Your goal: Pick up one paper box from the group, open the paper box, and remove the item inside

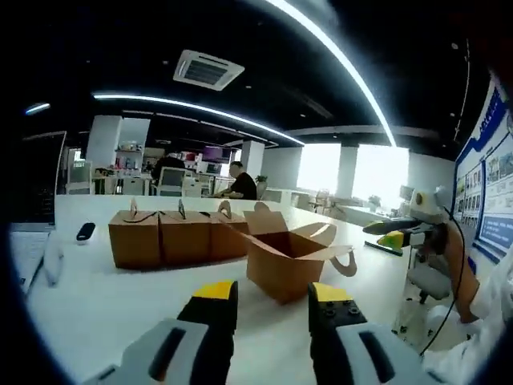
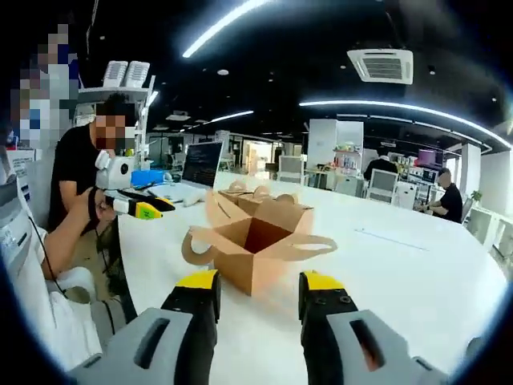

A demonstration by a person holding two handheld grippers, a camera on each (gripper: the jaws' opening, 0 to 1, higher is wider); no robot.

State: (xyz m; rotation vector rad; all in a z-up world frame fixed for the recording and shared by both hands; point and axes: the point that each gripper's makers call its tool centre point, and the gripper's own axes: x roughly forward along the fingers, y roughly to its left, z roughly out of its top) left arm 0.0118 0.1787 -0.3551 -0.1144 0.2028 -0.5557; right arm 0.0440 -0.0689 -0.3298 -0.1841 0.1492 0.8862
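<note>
No writing can be read. The wall posters (image 1: 490, 184) at the edge of the left gripper view carry print and pictures too small and blurred to make out, and the brown boxes (image 1: 183, 236) look unmarked.

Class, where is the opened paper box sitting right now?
In the left gripper view the opened paper box stands on the white table, just right of the row of closed boxes, ahead of the left hand-held gripper.

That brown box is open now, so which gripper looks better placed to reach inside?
Probably the right gripper: the open box sits centred between its open jaws. From the left gripper it looks similar, so it's close.
</note>
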